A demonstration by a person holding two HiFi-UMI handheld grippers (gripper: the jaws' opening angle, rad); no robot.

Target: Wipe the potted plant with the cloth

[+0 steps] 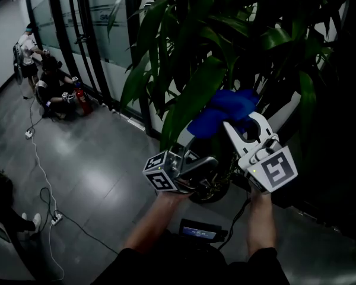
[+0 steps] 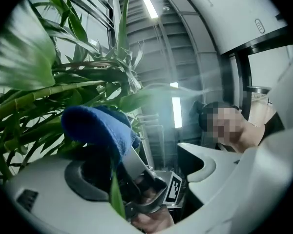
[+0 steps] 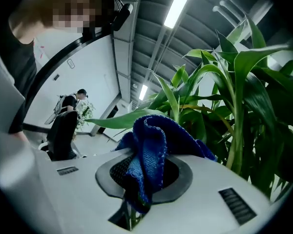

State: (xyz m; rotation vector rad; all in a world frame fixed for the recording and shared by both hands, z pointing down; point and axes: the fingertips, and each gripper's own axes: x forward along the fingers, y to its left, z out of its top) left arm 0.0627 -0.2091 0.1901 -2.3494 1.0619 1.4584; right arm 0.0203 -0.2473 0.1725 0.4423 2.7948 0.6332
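I'm in an office corridor: frosted glass walls (image 1: 104,34) in dark frames run along a grey tiled floor (image 1: 101,171). Strip lights (image 3: 178,4) line the slatted ceiling, and a red extinguisher (image 1: 83,101) stands by the glass.

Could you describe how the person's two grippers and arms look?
The left gripper and right gripper have white jaws with grey pads, and each carries a cube with black square markers. The sleeves are black. A thin black cable hangs below the right one.

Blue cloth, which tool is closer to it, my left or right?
Right. The right tool is clamped on the blue cloth; the left tool sits lower-left, open, not gripping it.
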